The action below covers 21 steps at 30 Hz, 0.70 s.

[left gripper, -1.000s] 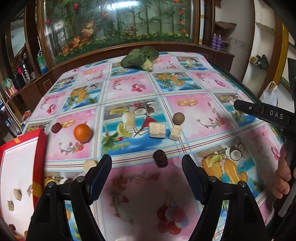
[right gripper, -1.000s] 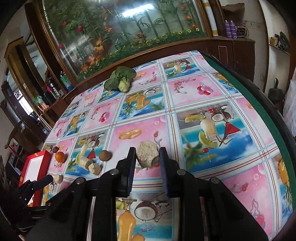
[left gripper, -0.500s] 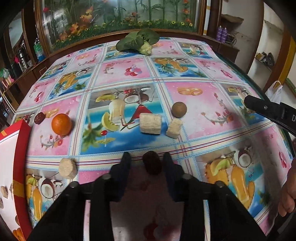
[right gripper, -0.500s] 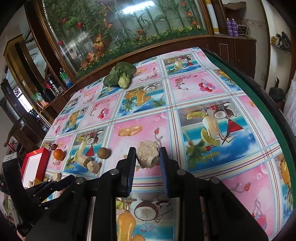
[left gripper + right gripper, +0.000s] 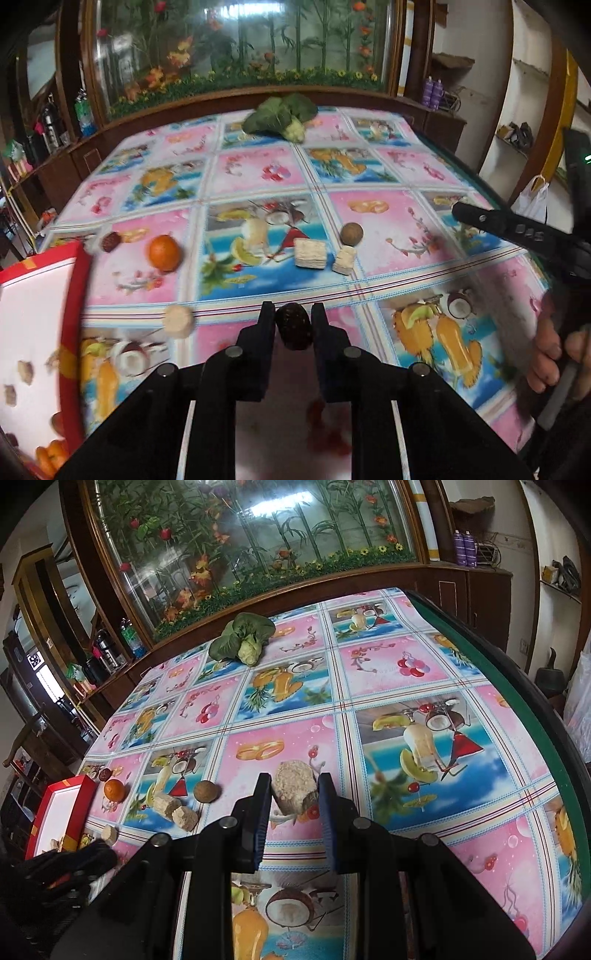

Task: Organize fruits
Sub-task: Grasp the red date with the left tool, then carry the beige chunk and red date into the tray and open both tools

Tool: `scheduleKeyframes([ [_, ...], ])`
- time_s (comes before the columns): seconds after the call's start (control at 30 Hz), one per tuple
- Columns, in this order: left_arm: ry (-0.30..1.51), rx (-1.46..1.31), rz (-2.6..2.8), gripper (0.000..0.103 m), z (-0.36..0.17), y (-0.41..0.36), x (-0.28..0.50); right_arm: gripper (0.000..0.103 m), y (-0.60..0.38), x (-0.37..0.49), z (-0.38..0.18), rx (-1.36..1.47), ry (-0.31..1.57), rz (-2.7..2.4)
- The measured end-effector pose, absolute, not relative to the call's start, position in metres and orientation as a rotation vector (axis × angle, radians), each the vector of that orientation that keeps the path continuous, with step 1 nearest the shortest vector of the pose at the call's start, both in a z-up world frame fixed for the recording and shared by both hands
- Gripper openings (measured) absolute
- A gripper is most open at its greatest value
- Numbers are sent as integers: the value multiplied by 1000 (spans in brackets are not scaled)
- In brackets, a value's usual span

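Observation:
My left gripper (image 5: 293, 319) is shut on a dark red date (image 5: 294, 326), held a little above the patterned tablecloth. My right gripper (image 5: 294, 788) is shut on a beige crumbly snack chunk (image 5: 293, 788). On the cloth lie an orange (image 5: 165, 253), a second date (image 5: 110, 242), a brown round fruit (image 5: 351, 233), two wafer blocks (image 5: 310, 254) and a small beige round piece (image 5: 179, 320). A red box with a white inside (image 5: 79, 295) stands at the left, holding several small pieces. The right gripper's black tip (image 5: 491, 221) shows at the right of the left wrist view.
A leafy green vegetable (image 5: 282, 116) lies at the table's far edge before a glass cabinet with fake plants. The table's dark green rim (image 5: 524, 709) curves down the right side. A hand (image 5: 550, 350) grips the right tool. Shelves with bottles stand at the left.
My left gripper went from open to shut on the dark date and has risen slightly with it. My right gripper stayed shut on the beige chunk, hardly moving.

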<state>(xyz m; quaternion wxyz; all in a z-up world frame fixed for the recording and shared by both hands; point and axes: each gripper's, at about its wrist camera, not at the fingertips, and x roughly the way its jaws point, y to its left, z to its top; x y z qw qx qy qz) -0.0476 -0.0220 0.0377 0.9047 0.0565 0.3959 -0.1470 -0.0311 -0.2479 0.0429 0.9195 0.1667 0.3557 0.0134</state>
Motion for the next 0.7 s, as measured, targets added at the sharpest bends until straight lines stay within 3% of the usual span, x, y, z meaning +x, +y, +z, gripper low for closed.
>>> scheduleKeyframes([
  [0.37, 624, 41, 8, 18, 91, 131, -115, 27, -222, -36, 51, 320, 681, 63],
  [0.7, 620, -15, 168, 18, 82, 210, -117, 27, -80, -33, 64, 297, 731, 350],
])
